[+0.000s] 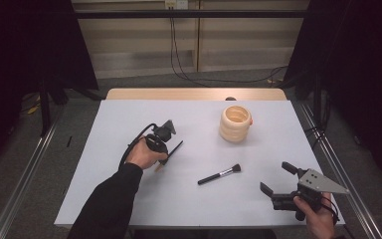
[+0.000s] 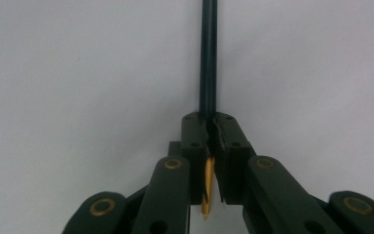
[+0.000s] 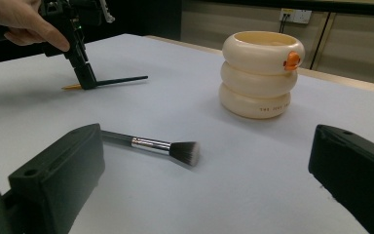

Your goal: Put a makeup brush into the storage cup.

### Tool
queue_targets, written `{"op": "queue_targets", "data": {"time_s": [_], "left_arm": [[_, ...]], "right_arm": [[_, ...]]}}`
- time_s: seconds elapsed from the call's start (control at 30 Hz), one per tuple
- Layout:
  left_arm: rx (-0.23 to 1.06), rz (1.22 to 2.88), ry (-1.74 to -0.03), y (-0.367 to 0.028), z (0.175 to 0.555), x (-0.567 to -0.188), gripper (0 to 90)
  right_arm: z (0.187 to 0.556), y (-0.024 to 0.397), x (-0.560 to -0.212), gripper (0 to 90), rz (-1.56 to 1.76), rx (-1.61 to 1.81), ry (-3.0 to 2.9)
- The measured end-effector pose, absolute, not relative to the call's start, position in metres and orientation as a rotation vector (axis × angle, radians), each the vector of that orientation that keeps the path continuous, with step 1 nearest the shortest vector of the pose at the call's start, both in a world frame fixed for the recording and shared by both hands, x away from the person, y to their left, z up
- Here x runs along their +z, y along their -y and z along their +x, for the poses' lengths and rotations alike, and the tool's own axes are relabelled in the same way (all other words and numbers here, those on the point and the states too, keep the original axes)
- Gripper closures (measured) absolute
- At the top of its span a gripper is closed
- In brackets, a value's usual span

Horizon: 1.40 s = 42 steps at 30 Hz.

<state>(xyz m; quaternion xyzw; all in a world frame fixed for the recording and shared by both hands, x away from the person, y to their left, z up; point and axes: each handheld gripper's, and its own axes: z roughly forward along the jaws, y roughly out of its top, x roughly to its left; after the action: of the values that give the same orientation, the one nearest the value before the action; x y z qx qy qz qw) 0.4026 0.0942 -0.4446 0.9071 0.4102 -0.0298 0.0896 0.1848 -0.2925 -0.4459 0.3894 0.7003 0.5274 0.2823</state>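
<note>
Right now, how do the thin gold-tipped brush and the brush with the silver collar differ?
The thin brush is clamped in the left gripper, shut on it; the silver-collar brush lies free on the table. The thin brush is a slim stick with a gold end; the silver-collar brush is stubbier, with a full dark bristle head. Both have black handles and lie near the cream ringed cup.

Black pencil with gold tip, cream holder, grey tabletop.
</note>
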Motion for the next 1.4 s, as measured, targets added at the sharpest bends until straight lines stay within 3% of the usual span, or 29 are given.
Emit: {"op": "queue_targets", "data": {"time_s": [0.73,1.4], "left_arm": [[-0.146,2.593,-1.24,-0.11,0.401,-0.44,84.2],[-0.081,2.379,-1.207,-0.137,0.386,-0.423,84.2]], "right_arm": [[0.185,0.292,-0.446,0.0,1.049,1.413,-1.874],[0.185,0.292,-0.446,0.0,1.05,1.414,-1.87]]}}
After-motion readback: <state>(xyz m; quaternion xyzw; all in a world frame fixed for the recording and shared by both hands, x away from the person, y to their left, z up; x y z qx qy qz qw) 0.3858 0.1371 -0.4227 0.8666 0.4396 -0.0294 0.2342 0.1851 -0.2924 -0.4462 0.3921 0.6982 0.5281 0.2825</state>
